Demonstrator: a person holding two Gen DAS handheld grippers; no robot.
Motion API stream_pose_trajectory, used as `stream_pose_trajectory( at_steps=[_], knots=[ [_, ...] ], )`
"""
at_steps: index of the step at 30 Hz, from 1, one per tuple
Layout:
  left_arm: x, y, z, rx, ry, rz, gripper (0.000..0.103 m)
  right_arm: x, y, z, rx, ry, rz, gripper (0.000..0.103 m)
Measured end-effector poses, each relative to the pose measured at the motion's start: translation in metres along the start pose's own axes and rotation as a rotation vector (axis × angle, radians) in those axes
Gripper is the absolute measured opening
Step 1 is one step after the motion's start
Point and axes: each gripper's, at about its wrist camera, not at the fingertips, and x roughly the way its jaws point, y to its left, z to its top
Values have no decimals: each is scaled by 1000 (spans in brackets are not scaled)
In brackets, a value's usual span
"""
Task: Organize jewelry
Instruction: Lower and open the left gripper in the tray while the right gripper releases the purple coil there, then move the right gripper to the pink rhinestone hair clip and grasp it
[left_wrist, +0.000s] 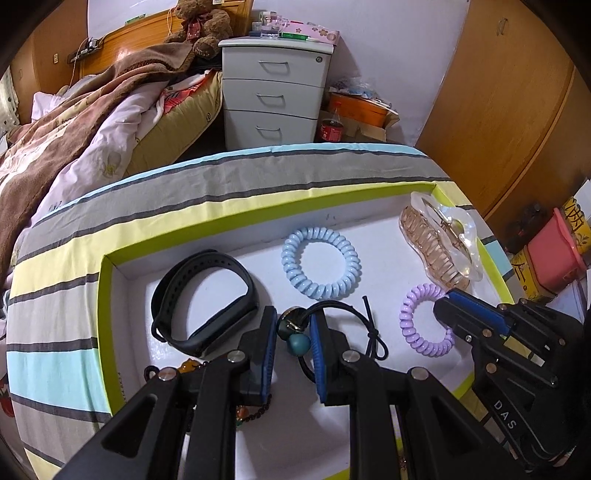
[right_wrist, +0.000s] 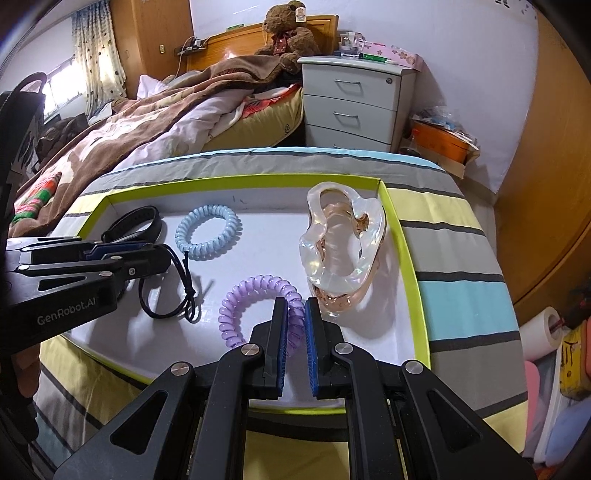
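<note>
A shallow white tray with a lime rim (left_wrist: 105, 314) (right_wrist: 406, 236) lies on a striped cloth. In it are a black wristband (left_wrist: 203, 299) (right_wrist: 136, 221), a light blue spiral hair tie (left_wrist: 319, 264) (right_wrist: 207, 232), a clear and amber claw clip (left_wrist: 441, 240) (right_wrist: 341, 247), a purple spiral hair tie (left_wrist: 424, 319) (right_wrist: 255, 295) and a black elastic hair tie with a teal bead (left_wrist: 299, 343). My left gripper (left_wrist: 293, 325) (right_wrist: 162, 254) is shut on the beaded hair tie. My right gripper (right_wrist: 295, 308) (left_wrist: 441, 301) is shut on the purple hair tie's right side.
A dark bead bracelet (left_wrist: 255, 411) lies under my left gripper at the tray's near edge. Behind the table are a bed with blankets (left_wrist: 74, 140), a white drawer unit (left_wrist: 273, 92) and a wooden wardrobe (left_wrist: 517, 110). Boxes (left_wrist: 554, 254) stand at the right.
</note>
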Motion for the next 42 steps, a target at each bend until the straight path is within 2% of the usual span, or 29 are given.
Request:
stream_pose_trajectory(
  at_steps=[8,17,22,31,42],
  knots=[
    [1,-1,0,1,2,2,19,1,-2,0,8,3,-2,10],
    [2,-1,2,3,7,0,28,-1,-4,0,21,-2,8,10],
    [0,-2,0,2,8,4,43,-3,-7,-1,32,-7,13,10],
    [-12,-3,-6,-6,-14,-10,44,-12,-8,-4,47,-26,31,14],
    [-49,-4,-21,-23,-77,-27,47,-43,-8,-12,53,-92,42,15]
  ],
)
